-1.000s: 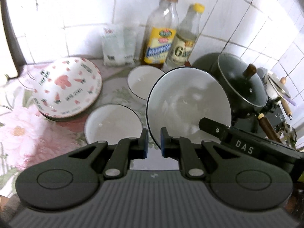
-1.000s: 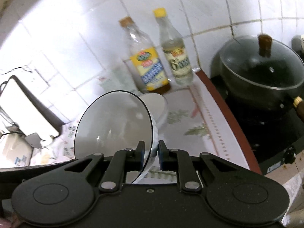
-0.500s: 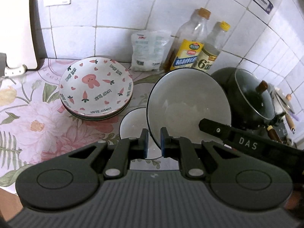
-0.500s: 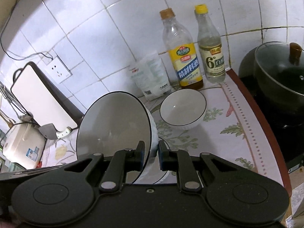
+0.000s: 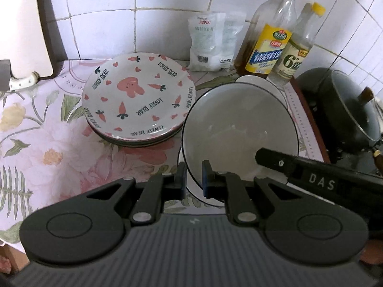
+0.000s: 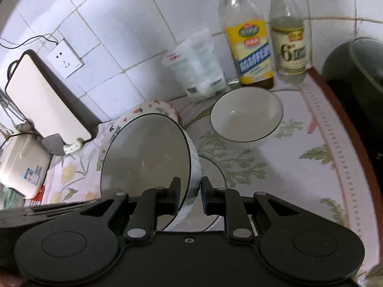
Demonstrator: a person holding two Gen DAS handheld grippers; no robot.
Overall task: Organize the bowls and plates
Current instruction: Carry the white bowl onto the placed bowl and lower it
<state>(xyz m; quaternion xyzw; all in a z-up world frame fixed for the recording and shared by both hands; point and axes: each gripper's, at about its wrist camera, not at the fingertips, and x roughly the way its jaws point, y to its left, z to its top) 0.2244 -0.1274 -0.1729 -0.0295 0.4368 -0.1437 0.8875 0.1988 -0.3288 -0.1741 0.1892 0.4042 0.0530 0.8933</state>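
Surface (image 5: pixel 47 143) with the floral cloth carries everything. Pot (image 5: pixel 335 110) with a glass lid sits off its right edge. White board (image 6: pixel 47 100) leans on the tiled wall at far left.

Plate stack (image 5: pixel 138 100), bear-and-carrot print on top, sits near the back wall, just left of the bowls.

Held bowl (image 5: pixel 239 129), white with a dark rim, is tilted, with its opening facing the left camera. It hangs over a second bowl (image 6: pixel 213 174) that rests on the surface. We can't tell whether the two touch.

Left gripper (image 5: pixel 193 181) has its fingers pinching the near rim. Right gripper (image 6: pixel 190 195) has its fingers on the opposite rim. They've just opened a hair, with the wall between them and the pads on it as far as we can see.

Third bowl (image 6: pixel 246 117) stands upright nearer the wall, apart from the other two. Oil bottle (image 5: pixel 268 45) and vinegar bottle (image 5: pixel 296 55) stand just behind it, side by side.
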